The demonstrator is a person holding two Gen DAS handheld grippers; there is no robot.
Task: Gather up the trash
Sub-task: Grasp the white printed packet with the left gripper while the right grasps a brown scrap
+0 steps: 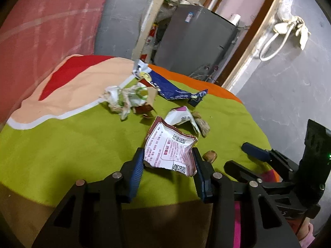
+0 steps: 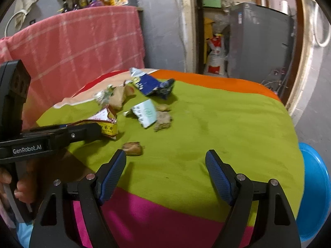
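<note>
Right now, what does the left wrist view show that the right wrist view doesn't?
Only the left wrist view: the left gripper with its fingers closed on the printed wrapper, barcode side up. Only the right wrist view: the blue basin beside the table, the right gripper open over bare green cloth. Both: the blue packet, the brown scrap.

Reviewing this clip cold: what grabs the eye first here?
The bright striped cloth, mostly lime green, dominates both views, with torn wrappers scattered at its middle. The left gripper is closed on a crumpled maroon-and-white wrapper. The right gripper hovers open over bare cloth, near a brown scrap.
</note>
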